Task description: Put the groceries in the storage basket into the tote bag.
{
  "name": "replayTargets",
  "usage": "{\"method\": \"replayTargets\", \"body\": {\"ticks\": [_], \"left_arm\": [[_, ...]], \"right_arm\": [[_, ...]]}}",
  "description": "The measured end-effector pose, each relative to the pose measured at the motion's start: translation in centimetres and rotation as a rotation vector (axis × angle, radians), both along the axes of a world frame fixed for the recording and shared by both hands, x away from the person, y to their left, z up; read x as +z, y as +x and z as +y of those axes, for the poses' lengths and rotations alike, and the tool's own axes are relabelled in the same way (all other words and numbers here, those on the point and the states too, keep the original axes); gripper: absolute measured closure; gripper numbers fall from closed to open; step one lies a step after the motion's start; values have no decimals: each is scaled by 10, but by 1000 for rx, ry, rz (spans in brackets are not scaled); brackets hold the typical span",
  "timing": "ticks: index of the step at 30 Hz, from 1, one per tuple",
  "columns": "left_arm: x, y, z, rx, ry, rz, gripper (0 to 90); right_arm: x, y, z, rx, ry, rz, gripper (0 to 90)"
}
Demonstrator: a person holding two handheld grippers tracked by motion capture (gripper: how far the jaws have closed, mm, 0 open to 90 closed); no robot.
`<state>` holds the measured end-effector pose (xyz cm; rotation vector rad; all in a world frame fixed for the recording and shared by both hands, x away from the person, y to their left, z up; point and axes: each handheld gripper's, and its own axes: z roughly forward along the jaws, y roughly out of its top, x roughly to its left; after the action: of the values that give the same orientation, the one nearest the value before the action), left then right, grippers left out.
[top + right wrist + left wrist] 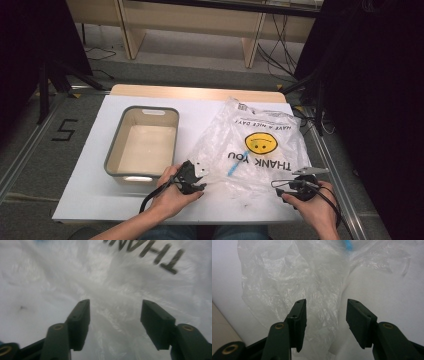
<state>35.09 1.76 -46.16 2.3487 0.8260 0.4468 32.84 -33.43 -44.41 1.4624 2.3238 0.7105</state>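
Both grippers' fingers spread over the crinkled clear plastic bag; the thin film may slip if pinched shallowly

grey-rimmed rectangular plastic bin: on white table | crumpled clear plastic bag: right of bin, flat on table | left gripper: at bin's near right corner | right gripper: far right of bin, at bag's near edge
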Motion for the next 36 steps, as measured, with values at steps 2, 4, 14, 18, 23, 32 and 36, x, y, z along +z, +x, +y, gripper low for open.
{"method": "replayTargets", "body": {"ticks": [2,4,14,18,23,32,36], "left_arm": [[-1,1,0,-4,2,3,517],[-1,1,1,-4,2,5,519],[1,0,0,-10,-15,-1,520],[1,0,-1,-15,-20,-10,494],[-3,2,-4,-27,0,10,484],[-13,9,-9,-38,14,143,772],[-12,9,-10,-34,10,161,871]], "right_arm": [[-7,1,2,45,-27,43,377],[-10,2,3,66,-40,60,376],[-14,1,2,155,-120,96,862],[-13,2,0,159,-132,90,900],[-9,2,-3,170,-154,69,900],[-8,3,-6,147,-169,32,900],[-7,5,-7,130,-181,7,900]]}}
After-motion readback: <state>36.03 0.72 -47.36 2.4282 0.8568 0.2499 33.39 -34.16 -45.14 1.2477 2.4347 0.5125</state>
